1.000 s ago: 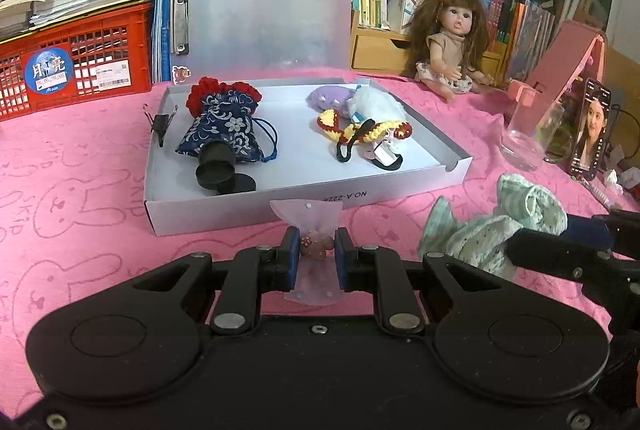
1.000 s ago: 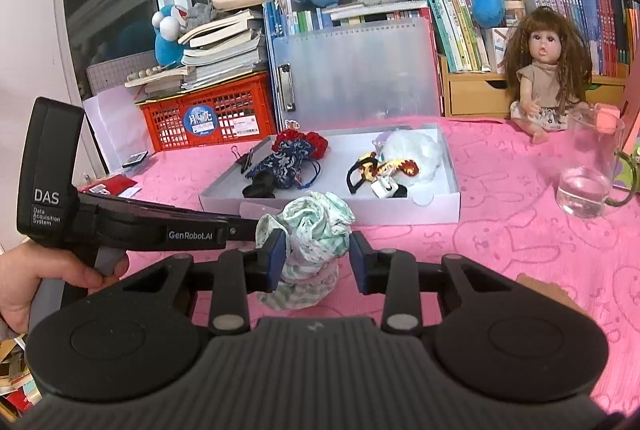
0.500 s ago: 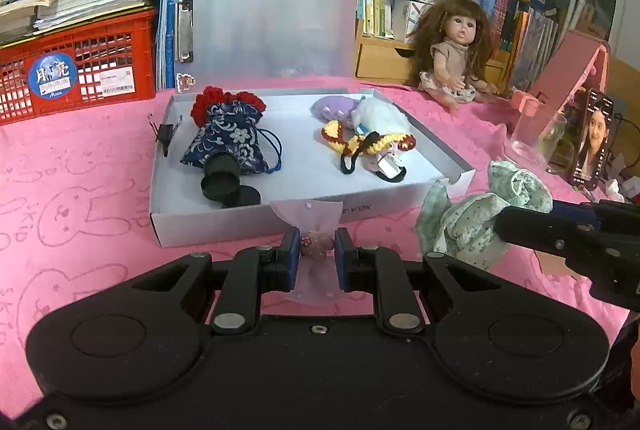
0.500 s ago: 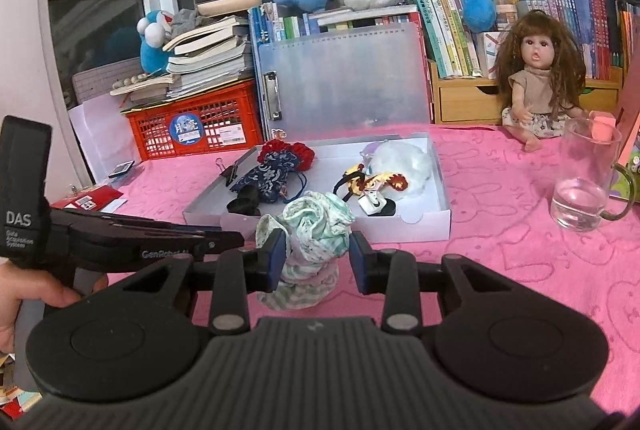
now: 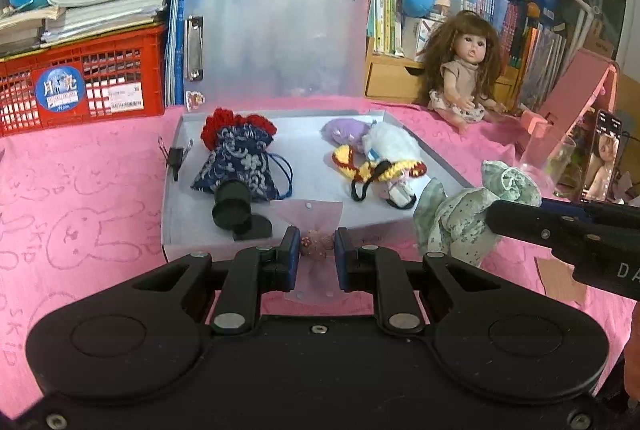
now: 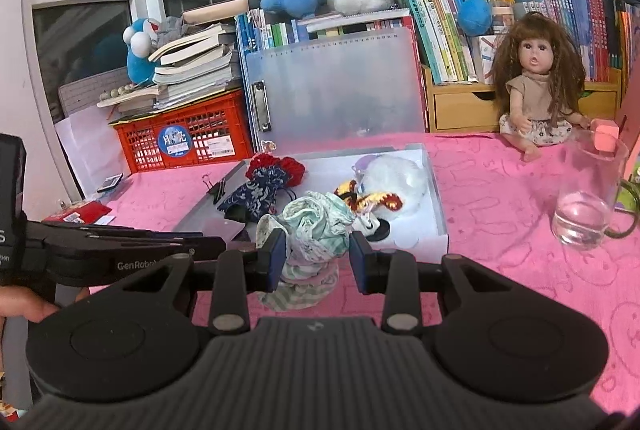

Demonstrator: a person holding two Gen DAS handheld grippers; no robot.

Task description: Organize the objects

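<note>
The left gripper point(image 5: 314, 259) is clenched on a small pink pouch point(image 5: 307, 218), the right gripper point(image 6: 316, 257) on a green scrunchie point(image 6: 311, 226), both near the white box point(image 5: 224, 250). Next, each probably must go over its rim and be released inside.

Pink tablecloth point(image 5: 80, 166), blue floral pouch point(image 5: 240, 166)
</note>
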